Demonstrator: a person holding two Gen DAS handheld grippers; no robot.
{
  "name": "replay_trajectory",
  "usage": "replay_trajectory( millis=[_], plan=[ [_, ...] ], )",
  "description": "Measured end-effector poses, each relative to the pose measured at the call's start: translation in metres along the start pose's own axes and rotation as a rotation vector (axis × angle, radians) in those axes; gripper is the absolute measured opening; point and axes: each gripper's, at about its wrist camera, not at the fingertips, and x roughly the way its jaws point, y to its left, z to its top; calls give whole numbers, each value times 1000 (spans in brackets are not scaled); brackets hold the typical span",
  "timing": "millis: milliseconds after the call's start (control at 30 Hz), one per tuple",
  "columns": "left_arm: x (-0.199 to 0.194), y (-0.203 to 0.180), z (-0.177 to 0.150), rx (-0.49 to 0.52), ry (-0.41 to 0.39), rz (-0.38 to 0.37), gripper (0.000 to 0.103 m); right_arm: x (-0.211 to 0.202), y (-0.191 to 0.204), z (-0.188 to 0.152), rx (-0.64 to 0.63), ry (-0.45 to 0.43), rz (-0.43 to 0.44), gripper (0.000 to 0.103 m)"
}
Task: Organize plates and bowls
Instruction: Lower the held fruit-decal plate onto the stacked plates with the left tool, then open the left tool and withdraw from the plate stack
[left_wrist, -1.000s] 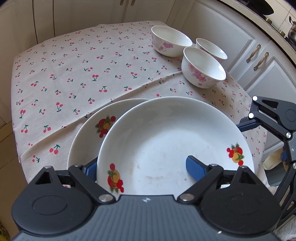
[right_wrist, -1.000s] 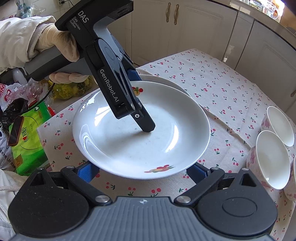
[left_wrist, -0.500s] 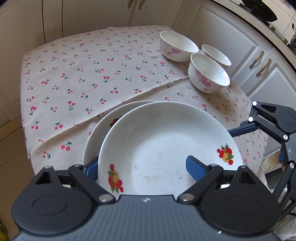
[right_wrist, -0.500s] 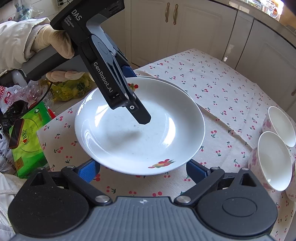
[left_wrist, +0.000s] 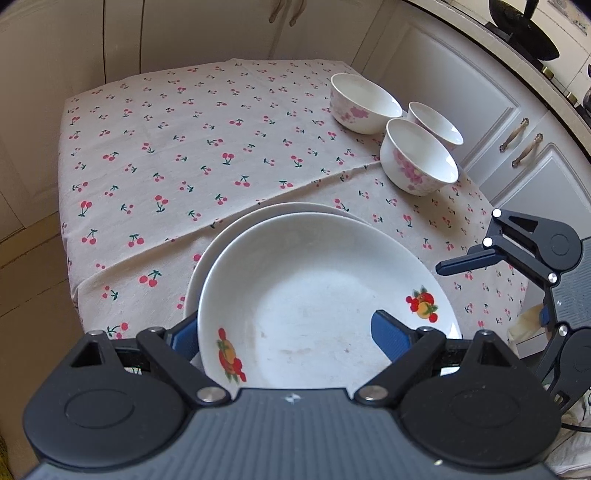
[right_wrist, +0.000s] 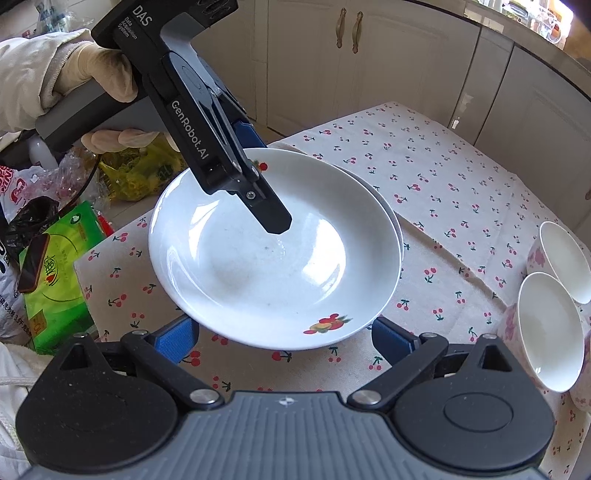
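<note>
The left gripper (left_wrist: 291, 332) is pinching the near rim of the white fruit-printed ceramic plate (left_wrist: 317, 295), hovering it directly above, slightly nearer than, a second white plate (left_wrist: 236, 229) on the cherry-print tablecloth (left_wrist: 184, 155), while the right gripper (right_wrist: 284, 338) is waiting spread beside it.

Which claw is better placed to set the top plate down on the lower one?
Left. The left claw already grips the top plate over the lower plate; the right claw is open beside it.

Left gripper (left_wrist: 288, 332) jaws clamped; right gripper (right_wrist: 284, 338) jaws spread.
</note>
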Motion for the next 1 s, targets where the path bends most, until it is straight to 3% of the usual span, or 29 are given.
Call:
replay_trajectory(
  millis=[400,567,1000],
  plan=[
    [-11,-3,-4,-10,-22,44,93,-2,-4,0,15,-24,-16,102],
    [-11,-9,-12,24,-43,119,92,-11,-4,-4,28,-66,-91,103],
    [-21,-53,-18,158,-141,147,95,-32,-10,-26,153,-148,-213,103]
  ],
)
